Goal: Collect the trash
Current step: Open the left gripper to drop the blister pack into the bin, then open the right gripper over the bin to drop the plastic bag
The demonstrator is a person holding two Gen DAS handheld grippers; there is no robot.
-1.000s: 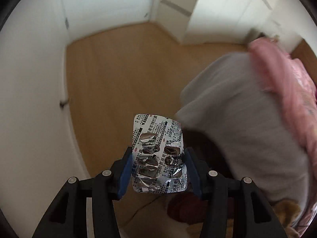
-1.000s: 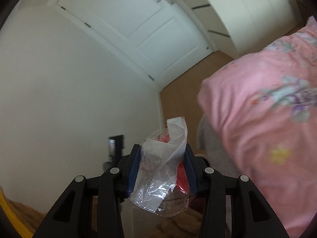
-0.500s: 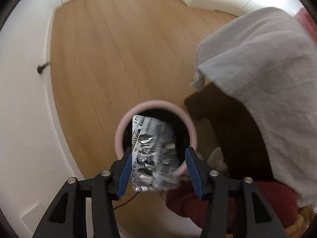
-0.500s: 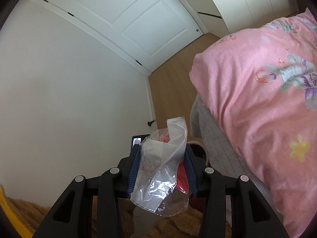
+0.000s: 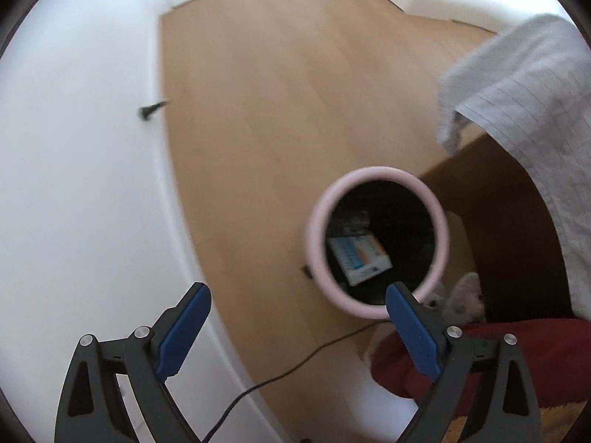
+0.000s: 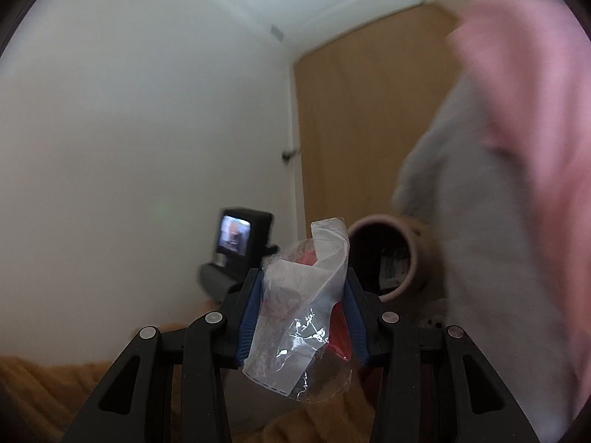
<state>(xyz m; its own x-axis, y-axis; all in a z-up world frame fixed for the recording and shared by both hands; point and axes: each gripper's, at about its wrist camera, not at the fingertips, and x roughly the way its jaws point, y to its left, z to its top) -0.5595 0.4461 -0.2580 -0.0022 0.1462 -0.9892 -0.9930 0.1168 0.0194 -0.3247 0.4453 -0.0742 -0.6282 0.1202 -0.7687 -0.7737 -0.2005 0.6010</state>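
A pink-rimmed bin [image 5: 317, 229] stands on the wooden floor, seen from above in the left wrist view. Inside it lie a blue and white box [image 5: 360, 254] and other dark scraps. My left gripper [image 5: 297, 304] hangs above the bin's near rim, its jaws opening wide with nothing between them. In the right wrist view my right gripper [image 6: 304, 295] is shut on a crumpled clear plastic wrapper [image 6: 303, 317] with red inside. The same bin [image 6: 413, 251] shows beyond it, to the right.
A white wall [image 5: 85, 184] runs along the left, with a black cable [image 5: 280, 369] on the floor. A grey sheet [image 5: 524, 85] and pink quilt [image 6: 532, 74] hang over the bed at right. A red cloth [image 5: 517, 354] and a plush toy [image 5: 465, 295] lie beside the bin.
The left gripper came down over the bin and let go of the foil blister pack, which is gone from its jaws. The right gripper swung down toward the bin, wrapper still held.
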